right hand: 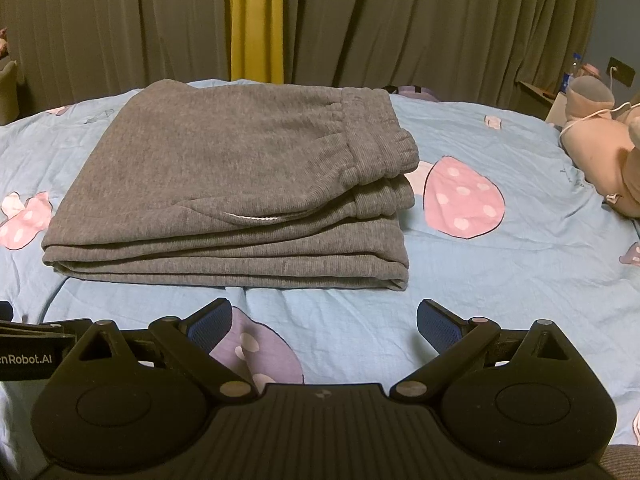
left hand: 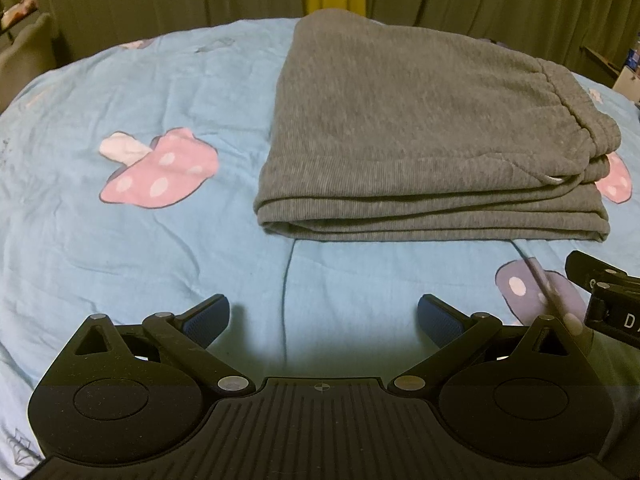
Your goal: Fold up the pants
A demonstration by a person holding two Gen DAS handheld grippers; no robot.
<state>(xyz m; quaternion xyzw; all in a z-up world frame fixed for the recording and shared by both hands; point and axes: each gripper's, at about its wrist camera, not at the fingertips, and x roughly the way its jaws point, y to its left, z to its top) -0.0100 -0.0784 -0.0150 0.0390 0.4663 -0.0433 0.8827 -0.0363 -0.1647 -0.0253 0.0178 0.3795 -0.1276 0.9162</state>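
We see a bed under a light-blue mushroom-print quilt; folded grey sweatpants lie flat in several layers mid-bed, and a pinkish plush toy rests at its right edge

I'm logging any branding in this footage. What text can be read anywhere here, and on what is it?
"enRobot.AI", cut off at the frame edge, on the left gripper body in the right wrist view.
"D", then cut off, on the right gripper body in the left wrist view.
Bottle label: too small to read.
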